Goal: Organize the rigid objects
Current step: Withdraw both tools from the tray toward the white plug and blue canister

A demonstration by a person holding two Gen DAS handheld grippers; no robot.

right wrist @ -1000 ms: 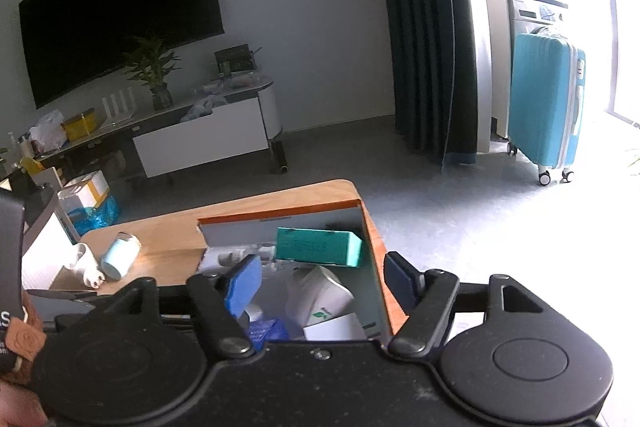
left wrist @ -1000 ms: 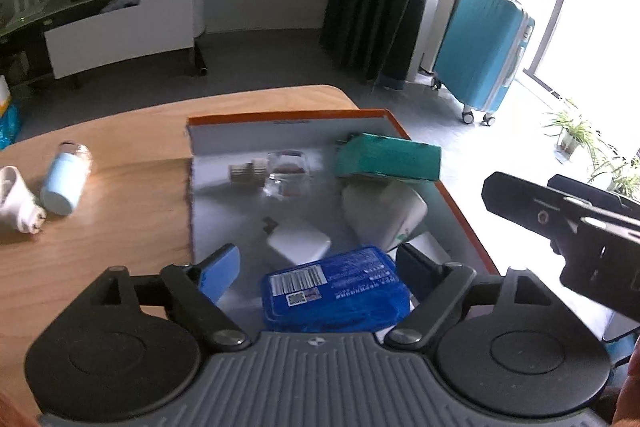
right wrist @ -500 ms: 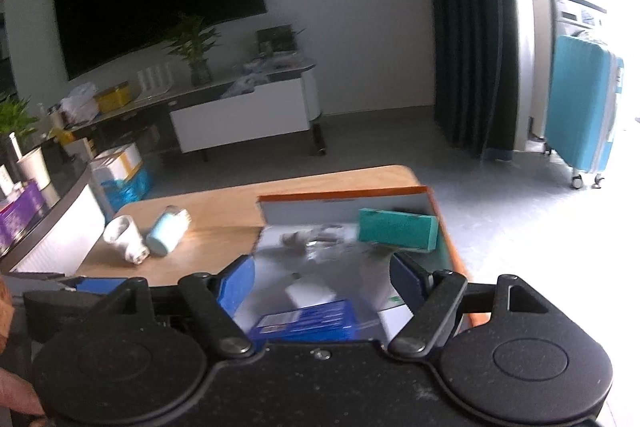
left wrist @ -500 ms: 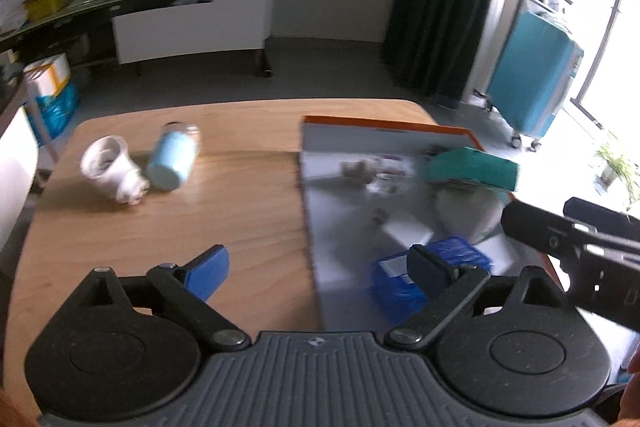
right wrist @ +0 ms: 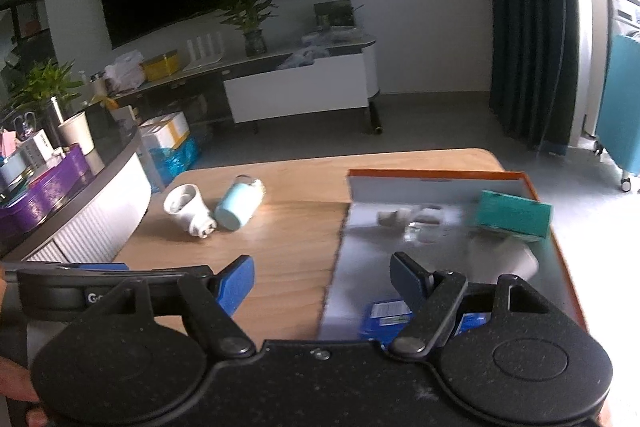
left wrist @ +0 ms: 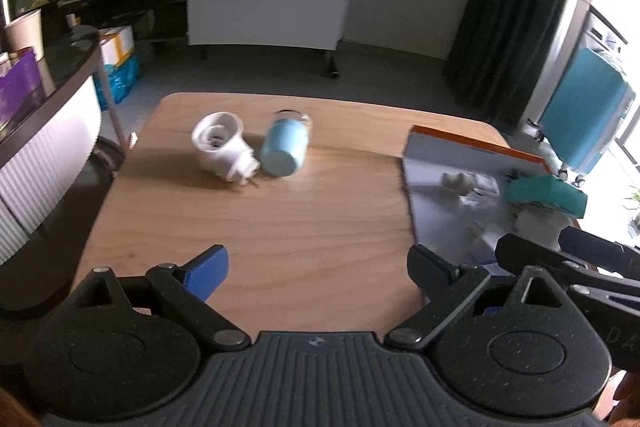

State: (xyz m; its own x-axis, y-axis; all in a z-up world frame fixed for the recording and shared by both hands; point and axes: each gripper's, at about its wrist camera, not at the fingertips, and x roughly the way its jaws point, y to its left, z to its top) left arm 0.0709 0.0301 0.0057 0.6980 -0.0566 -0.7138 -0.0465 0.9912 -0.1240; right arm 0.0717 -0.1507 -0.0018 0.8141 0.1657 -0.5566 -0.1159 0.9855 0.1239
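Note:
A white plug adapter (left wrist: pixel 220 147) and a light blue cylinder (left wrist: pixel 286 147) lie side by side on the far left of the wooden table (left wrist: pixel 280 227). My left gripper (left wrist: pixel 318 267) hangs open over bare wood in front of them, holding nothing. To the right stands an orange-rimmed box (right wrist: pixel 436 174) holding a teal carton (right wrist: pixel 514 213), a blue packet (right wrist: pixel 386 317), a white container (right wrist: pixel 508 259) and small clear items. My right gripper (right wrist: pixel 322 277) is open and empty over the box's left edge. Its fingers (left wrist: pixel 532 255) show at the right of the left wrist view.
A curved counter (right wrist: pixel 100 195) with purple boxes and a paper cup borders the table's left side. Beyond the table are a low TV bench (right wrist: pixel 296 91), potted plants, a dark curtain (right wrist: pixel 528 27) and a teal suitcase (left wrist: pixel 584 119). The table's far edge is rounded.
Both grippers swung left and their jaws spread wider. The blue packet that sat between the left fingers stays in the box; the left gripper now hangs over bare table.

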